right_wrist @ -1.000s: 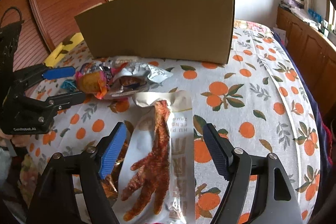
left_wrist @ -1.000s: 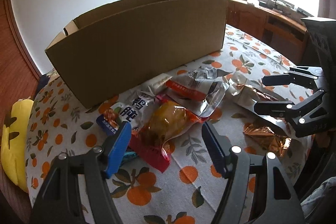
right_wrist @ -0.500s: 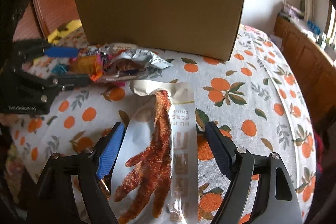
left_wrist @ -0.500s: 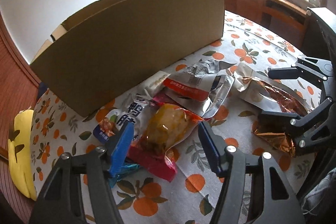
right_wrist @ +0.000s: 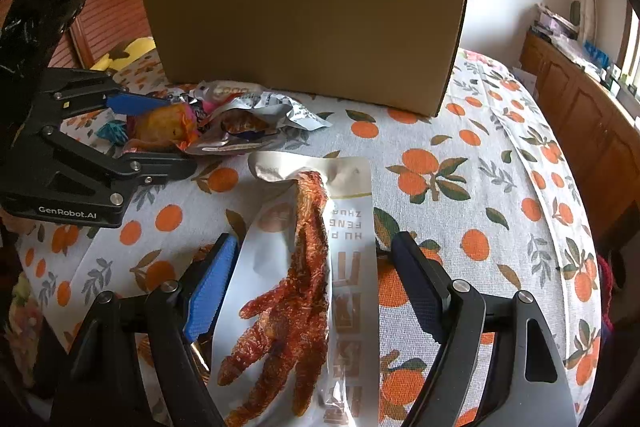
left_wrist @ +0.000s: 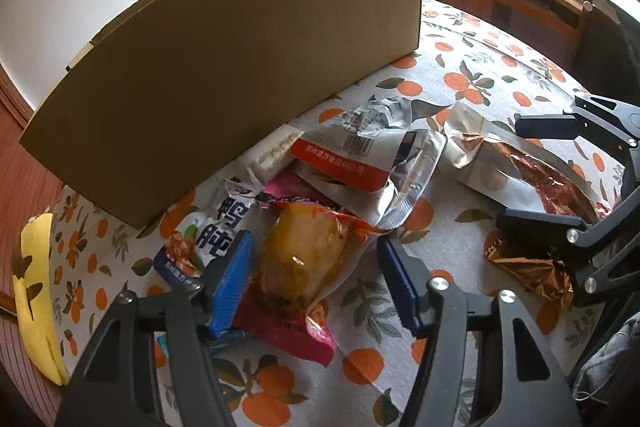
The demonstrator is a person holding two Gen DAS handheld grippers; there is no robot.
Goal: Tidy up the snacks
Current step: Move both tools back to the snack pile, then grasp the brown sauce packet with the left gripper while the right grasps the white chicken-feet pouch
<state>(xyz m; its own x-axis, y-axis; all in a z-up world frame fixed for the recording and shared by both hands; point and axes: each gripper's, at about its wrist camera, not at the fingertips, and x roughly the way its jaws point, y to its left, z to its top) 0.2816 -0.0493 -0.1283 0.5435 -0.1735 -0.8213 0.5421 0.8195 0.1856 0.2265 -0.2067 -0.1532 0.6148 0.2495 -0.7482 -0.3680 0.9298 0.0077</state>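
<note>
- Left gripper [left_wrist: 314, 269]: jaws apart, lower centre of left wrist view, straddling the orange snack pouch [left_wrist: 302, 259]. Blue pad just beside the pouch's left edge; contact can't be told. Right finger stands clear of it.
- Orange pouch lies on a pink packet [left_wrist: 296, 337], which is mostly covered; only its lower end and a bit above the pouch show.
- White packet w/ blue characters [left_wrist: 218, 227], left of centre, partly behind the blue pad and under the pile.
- Silver packet w/ red band [left_wrist: 360, 155], centre, crumpled; text too small to read.
- Small teal wrapper [left_wrist: 224, 339] peeks out below the left finger, mostly hidden.
- Cardboard box [left_wrist: 224, 67] fills the upper half of the frame; only its outer wall shows, inside not visible.
- Right gripper [right_wrist: 310, 279]: jaws apart, bottom centre of right wrist view, either side of the chicken-foot packet [right_wrist: 316, 287]; neither finger clearly touching. Packet's bottom end cut off by frame edge.
- Foil wrapper [left_wrist: 528, 271], copper-coloured, lower right of left view, half under the right gripper's finger.
- All on the orange-print tablecloth [right_wrist: 460, 187]. Yellow plush [left_wrist: 34, 291] at far left edge, cut off.
- Cabinets at upper right are distorted by fisheye; items on them not identifiable.
</note>
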